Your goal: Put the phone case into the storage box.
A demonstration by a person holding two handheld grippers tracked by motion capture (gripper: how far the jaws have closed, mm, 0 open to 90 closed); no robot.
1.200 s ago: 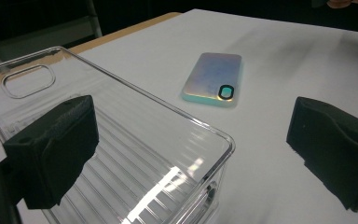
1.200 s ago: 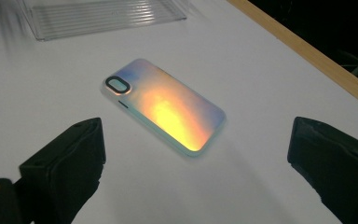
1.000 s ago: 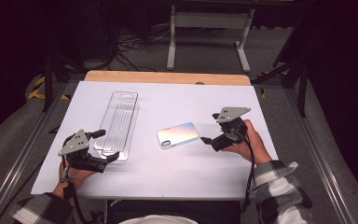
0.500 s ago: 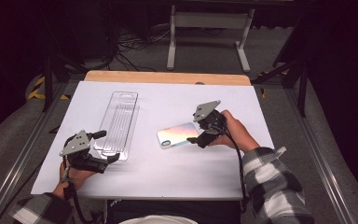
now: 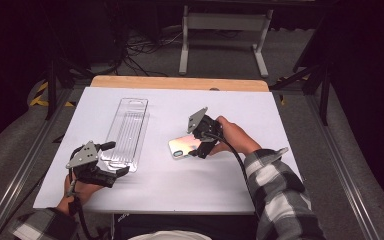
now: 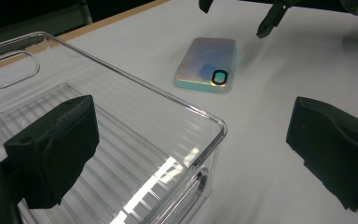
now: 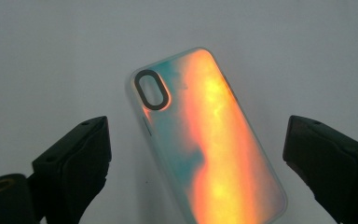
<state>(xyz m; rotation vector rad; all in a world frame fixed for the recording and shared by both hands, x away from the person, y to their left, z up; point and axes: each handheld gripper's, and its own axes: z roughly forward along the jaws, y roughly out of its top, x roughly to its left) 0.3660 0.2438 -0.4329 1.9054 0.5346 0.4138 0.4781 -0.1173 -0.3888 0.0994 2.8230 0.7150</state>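
An iridescent phone case point(image 5: 181, 146) point(image 6: 207, 65) point(image 7: 205, 135) lies back up on the white table, camera cut-out toward the left gripper. My right gripper point(image 5: 196, 142) point(image 7: 200, 154) hovers just over it, pointing down. Its jaws have just been closing a little but still stand wide, one on each side of the case, with neither pad touching it. A clear ribbed plastic package point(image 5: 127, 130) point(image 6: 98, 121) lies left of the case. My left gripper point(image 5: 116, 159) point(image 6: 191, 140) is open at the package's near corner, one pad over the plastic, the other over bare table.
The white table top point(image 5: 180, 190) has a wooden strip point(image 5: 180, 82) along its far edge. Metal rails run down both sides. A stand's legs point(image 5: 220, 25) and cables lie on the floor beyond. The right gripper's jaw tips point(image 6: 237, 11) show past the case in the left gripper view.
The right hand has moved left from the table's right side and now hangs over the phone case. The left hand and the clear package have stayed put.
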